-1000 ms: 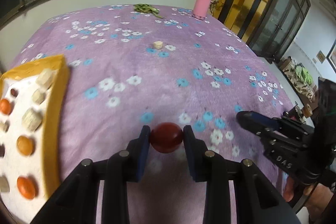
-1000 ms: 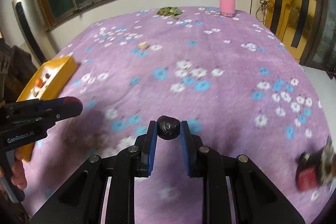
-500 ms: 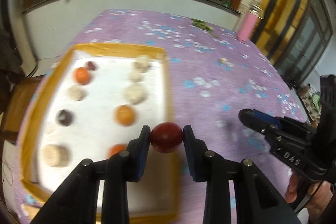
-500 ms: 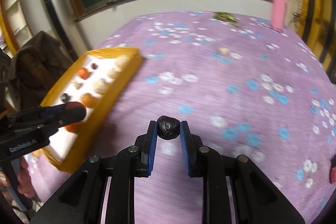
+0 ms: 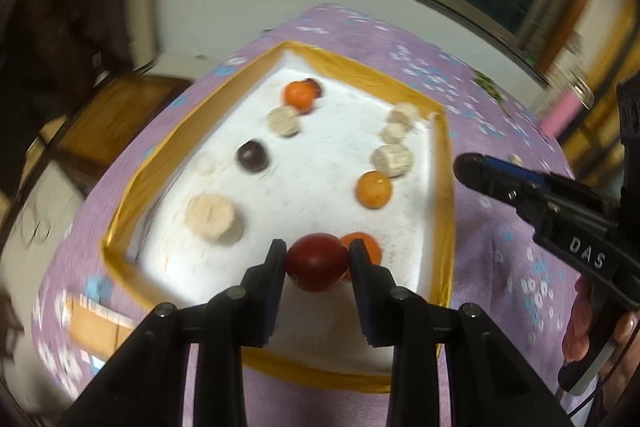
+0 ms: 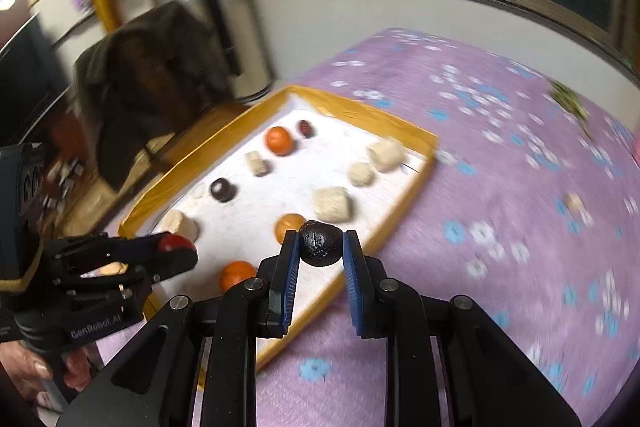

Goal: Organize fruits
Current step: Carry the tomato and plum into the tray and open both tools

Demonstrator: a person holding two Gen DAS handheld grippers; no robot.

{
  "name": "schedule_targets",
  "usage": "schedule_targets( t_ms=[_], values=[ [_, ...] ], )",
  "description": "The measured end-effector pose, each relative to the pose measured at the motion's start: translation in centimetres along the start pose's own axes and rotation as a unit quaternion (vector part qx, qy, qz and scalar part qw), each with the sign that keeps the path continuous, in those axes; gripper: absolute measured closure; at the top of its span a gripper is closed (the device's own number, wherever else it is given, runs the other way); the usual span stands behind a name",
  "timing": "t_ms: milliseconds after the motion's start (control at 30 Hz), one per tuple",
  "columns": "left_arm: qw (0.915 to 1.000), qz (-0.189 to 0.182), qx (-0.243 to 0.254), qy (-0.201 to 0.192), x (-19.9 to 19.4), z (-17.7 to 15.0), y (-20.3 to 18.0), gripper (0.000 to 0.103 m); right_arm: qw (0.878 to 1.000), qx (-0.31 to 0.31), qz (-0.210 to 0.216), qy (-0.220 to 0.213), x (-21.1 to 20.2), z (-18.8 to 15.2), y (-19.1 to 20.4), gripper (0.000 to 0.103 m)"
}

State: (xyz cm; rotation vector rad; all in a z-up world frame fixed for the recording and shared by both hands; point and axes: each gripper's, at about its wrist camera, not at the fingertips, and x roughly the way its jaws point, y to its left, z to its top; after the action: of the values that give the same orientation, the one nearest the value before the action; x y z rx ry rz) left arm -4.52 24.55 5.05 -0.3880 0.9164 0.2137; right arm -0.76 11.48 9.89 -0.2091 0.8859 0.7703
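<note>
My left gripper [image 5: 317, 259] is shut on a dark red round fruit [image 5: 316, 267] and holds it over the near part of a yellow-rimmed white tray [image 5: 442, 163]. My right gripper [image 6: 321, 247] is shut on a wrinkled black fruit [image 6: 321, 242] above the tray's [image 6: 404, 215] near right rim. The tray holds orange fruits [image 5: 373, 190], a dark round fruit [image 5: 252, 155] and several pale beige pieces [image 5: 210, 215]. In the right wrist view the left gripper [image 6: 176, 247] shows at the left with the red fruit in it.
The tray lies at the left end of a purple flowered cloth [image 6: 500, 155]. A beige piece [image 6: 575, 203] lies loose on the cloth. A green leafy bunch [image 6: 568, 103] lies near the far edge. A chair with a dark coat [image 6: 152, 75] stands beyond the tray.
Both grippers have swung left from the open cloth to the tray, each keeping its fruit. The tray now fills the middle of both views.
</note>
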Motion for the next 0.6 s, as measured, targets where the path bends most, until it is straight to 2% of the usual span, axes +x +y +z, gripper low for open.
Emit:
schedule_targets(
  t_ms=[100, 200, 333, 400, 600],
  values=[
    [0.9977, 0.024, -0.063, -0.008, 0.0, -0.9, 0.4, 0.069, 0.998, -0.049, 0.043, 0.02, 1.7, 1.2, 0.2, 0.082],
    [0.9926, 0.038, -0.115, -0.008, 0.7, -1.4, 0.5, 0.068, 0.992, -0.103, 0.066, 0.035, 3.4, 2.1, 0.6, 0.082],
    [0.9866, 0.059, -0.151, -0.012, 1.4, -1.4, 0.1, 0.068, 0.981, -0.147, 0.109, 0.06, 5.6, 2.8, 1.2, 0.082],
    [0.984, 0.07, -0.163, -0.017, 1.7, -1.2, -0.1, 0.068, 0.975, -0.182, 0.114, 0.066, 6.7, 3.1, 1.9, 0.082],
    [0.9738, 0.1, -0.203, -0.022, 2.6, -1.3, 0.5, 0.068, 0.961, -0.224, 0.133, 0.09, 9.5, 4.0, 2.5, 0.082]
  ],
)
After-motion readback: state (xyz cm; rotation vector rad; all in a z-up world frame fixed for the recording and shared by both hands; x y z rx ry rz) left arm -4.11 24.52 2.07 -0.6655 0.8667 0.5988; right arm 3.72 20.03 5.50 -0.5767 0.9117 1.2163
